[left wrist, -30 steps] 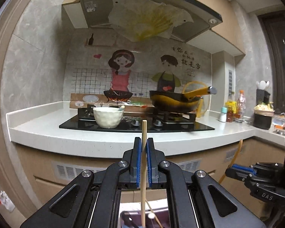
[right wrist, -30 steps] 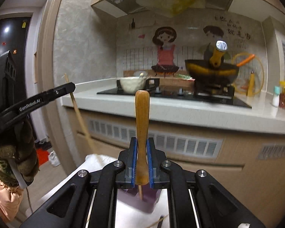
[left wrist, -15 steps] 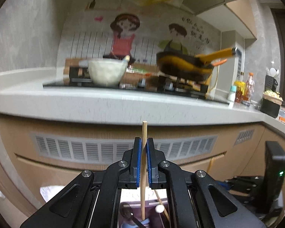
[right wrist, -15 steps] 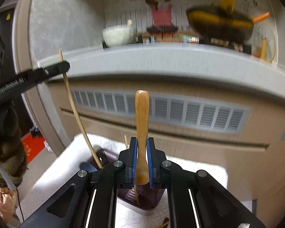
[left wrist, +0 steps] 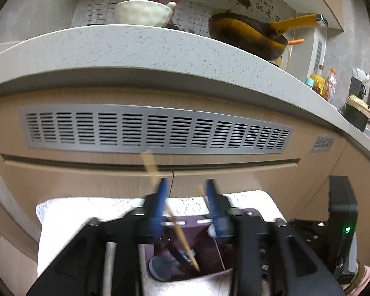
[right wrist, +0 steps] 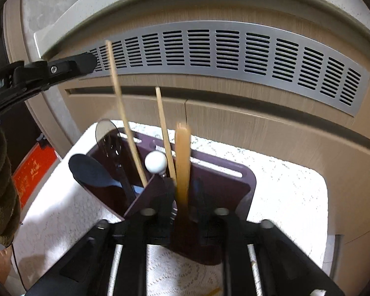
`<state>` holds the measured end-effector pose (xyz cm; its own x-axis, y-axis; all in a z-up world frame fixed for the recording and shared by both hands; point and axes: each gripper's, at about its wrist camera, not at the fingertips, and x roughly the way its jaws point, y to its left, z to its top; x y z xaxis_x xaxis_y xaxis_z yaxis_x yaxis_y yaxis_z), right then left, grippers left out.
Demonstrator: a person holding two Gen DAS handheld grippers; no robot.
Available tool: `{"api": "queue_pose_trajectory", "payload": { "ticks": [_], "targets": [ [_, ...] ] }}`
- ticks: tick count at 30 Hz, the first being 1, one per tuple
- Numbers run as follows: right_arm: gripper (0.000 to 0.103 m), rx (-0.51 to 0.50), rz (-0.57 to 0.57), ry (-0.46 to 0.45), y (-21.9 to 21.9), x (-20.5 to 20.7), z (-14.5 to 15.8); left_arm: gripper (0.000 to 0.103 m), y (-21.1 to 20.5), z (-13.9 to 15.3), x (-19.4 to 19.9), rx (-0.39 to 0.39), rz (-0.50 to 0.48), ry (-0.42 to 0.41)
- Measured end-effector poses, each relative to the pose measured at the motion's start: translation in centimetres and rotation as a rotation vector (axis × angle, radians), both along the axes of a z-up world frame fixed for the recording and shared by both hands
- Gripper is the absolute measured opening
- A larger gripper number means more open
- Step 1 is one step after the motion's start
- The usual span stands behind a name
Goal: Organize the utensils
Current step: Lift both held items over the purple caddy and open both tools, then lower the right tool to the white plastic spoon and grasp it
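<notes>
A dark purple utensil holder (right wrist: 236, 185) stands on a white lace cloth (right wrist: 283, 185). It holds a blue spoon (right wrist: 91, 170), a dark fork, a white-knobbed tool (right wrist: 156, 161) and two chopsticks (right wrist: 164, 128). My left gripper (left wrist: 186, 192) is open above the holder (left wrist: 246, 218); a chopstick (left wrist: 177, 227) leans loose in the holder's left compartment, blurred. My right gripper (right wrist: 182, 194) has its jaws apart around a wooden-handled utensil (right wrist: 182, 162) that stands in the holder's right compartment, blurred. The left gripper's finger (right wrist: 69, 65) shows at upper left in the right wrist view.
A cabinet front with a grey vent grille (left wrist: 157, 133) rises just behind the cloth. The speckled countertop (left wrist: 160, 46) above carries a white bowl (left wrist: 143, 13) and a yellow-handled pan (left wrist: 249, 34). The right gripper's black body (left wrist: 342, 222) sits at the right.
Both grippers came down from counter height to the holder. The left gripper opened and let the chopstick drop in. The right gripper's jaws parted around the wooden utensil, now in the holder.
</notes>
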<state>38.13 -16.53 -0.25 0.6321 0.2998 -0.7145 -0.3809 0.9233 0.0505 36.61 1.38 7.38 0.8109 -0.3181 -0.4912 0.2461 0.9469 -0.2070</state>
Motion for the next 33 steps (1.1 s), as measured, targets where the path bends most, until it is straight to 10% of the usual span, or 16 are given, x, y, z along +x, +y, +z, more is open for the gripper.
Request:
{"api": "queue_pose_trajectory", "payload": {
  "ticks": [15,18,25,30,33],
  "targets": [
    [0.102,-0.088,-0.179,-0.290,-3.6,-10.2,2.5,0.075,2.5,-3.9,-9.6,0.037,0.062,0.083],
    [0.102,-0.134,-0.251,-0.315,-4.5,-11.4,1.2,0.080,1.8,-6.3,-11.6,0.078,0.045,0.123],
    [0.101,-0.070,-0.227,0.010,-7.6,-10.3,-4.6,0.082,0.5,-11.5,-15.2,0.059,-0.010,0.261],
    [0.056,-0.069,-0.213,0.125,-7.4,-9.2,-7.6,0.082,1.0,-12.9,-16.7,0.103,0.017,0.296],
    [0.053,-0.050,-0.207,0.147,-6.8,-8.3,-8.1,0.082,1.8,-13.5,-17.2,0.112,0.048,0.324]
  ]
}}
